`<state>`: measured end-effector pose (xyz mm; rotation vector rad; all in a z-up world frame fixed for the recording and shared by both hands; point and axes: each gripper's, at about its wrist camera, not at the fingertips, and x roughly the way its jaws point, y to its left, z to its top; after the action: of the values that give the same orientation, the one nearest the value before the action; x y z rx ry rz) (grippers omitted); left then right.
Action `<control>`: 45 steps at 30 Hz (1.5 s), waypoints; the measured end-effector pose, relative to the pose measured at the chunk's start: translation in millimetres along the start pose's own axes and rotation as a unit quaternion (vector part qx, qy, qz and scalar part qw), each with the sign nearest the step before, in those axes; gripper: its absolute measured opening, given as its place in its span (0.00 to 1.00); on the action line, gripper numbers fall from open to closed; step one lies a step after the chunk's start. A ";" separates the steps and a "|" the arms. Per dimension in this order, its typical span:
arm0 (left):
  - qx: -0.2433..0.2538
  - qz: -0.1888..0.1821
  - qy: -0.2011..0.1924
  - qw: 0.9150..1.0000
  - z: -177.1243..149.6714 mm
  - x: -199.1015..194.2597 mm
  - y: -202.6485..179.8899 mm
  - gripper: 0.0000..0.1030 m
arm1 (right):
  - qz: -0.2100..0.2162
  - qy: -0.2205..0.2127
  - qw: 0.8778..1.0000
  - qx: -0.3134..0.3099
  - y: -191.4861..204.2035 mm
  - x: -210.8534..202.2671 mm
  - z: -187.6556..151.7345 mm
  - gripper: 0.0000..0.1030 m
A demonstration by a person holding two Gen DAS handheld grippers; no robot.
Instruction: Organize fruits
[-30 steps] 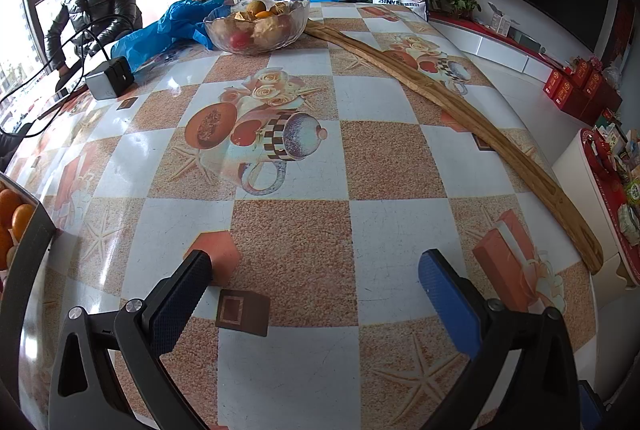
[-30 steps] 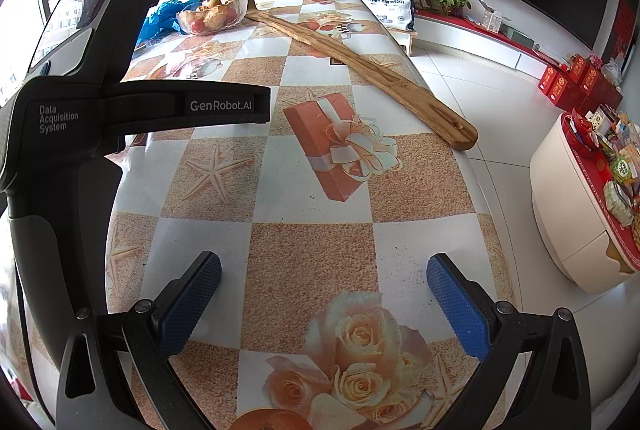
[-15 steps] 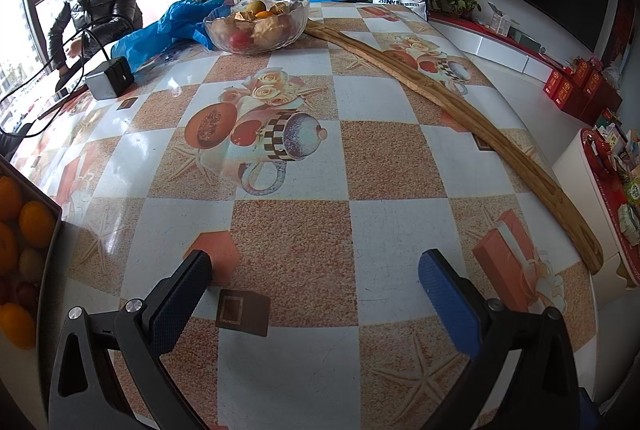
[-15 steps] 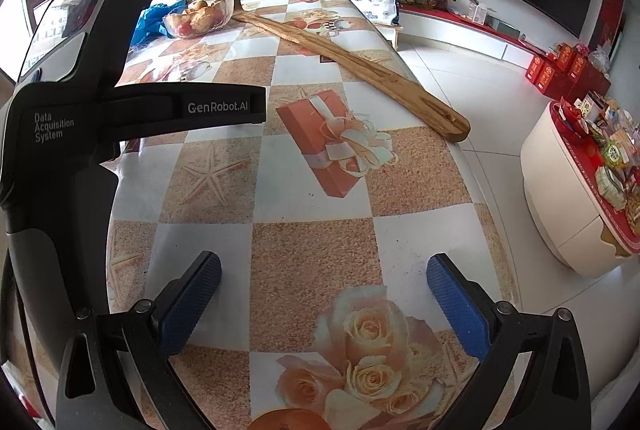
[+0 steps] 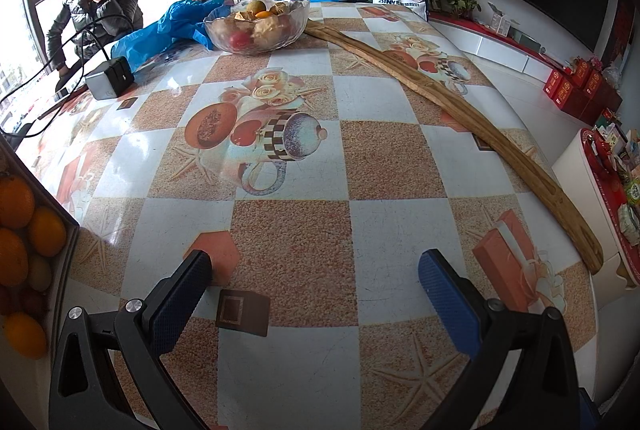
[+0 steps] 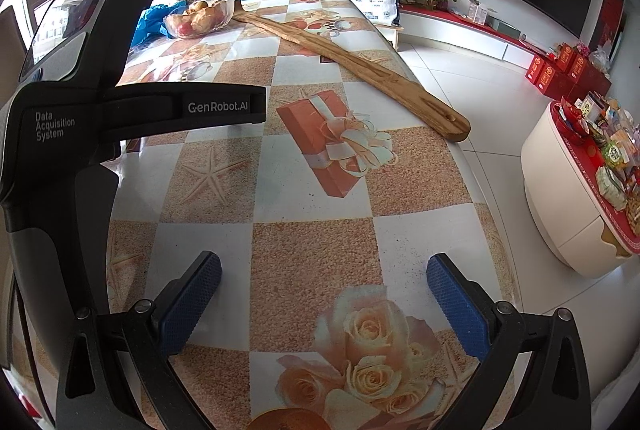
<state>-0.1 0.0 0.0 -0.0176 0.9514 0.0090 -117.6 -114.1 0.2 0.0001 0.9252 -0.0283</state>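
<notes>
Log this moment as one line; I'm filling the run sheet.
left claw: open, empty | right claw: open, empty | glass fruit bowl: far end, untouched | box of oranges: left edge | step: no grasp yet

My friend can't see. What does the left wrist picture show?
The open left tool hovers empty over a checkered tablecloth. A glass fruit bowl sits at the far end, a box of oranges at the left edge.

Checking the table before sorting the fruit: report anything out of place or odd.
One oddity: a long wooden plank lies diagonally across the table, from beside the glass fruit bowl to the right edge, where its end seems to overhang slightly. Nothing looks spilled or broken.
</notes>
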 end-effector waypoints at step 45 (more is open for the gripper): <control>0.000 0.000 0.000 1.000 -5.8 2.0 0.5 1.00 | -0.002 0.001 1.000 -0.001 0.1 0.0 -0.1 1.00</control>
<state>-3.7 0.4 -5.0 -0.0176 0.9511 0.0088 -117.7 -114.0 0.2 -0.0036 0.9276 -0.0306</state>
